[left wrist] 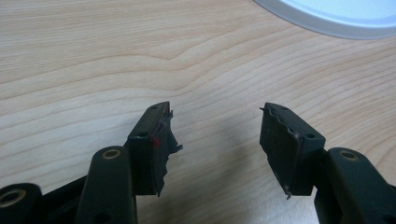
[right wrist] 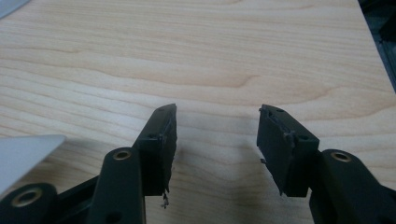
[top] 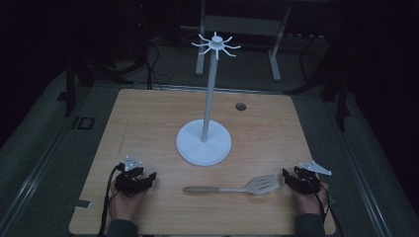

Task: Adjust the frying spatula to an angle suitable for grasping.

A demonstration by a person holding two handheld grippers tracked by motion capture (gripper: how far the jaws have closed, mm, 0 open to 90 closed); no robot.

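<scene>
Dim room, grey floor (top: 44, 148), metal-legged bench (top: 242, 24) beyond wooden table (top: 148, 118).

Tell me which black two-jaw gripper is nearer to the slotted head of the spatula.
The right gripper: the spatula head nearly reaches it; the left gripper faces the wooden handle.

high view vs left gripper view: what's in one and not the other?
High view alone: the spatula lying flat between the two grippers, the stand's pole and hook crown, the right gripper, the person's hands, and a small dark hole in the table.

Left gripper view alone: close detail of the left gripper, with jaws apart, nothing between them, and ragged, worn pads.

Both: the wood table and the stand's white round base.
</scene>
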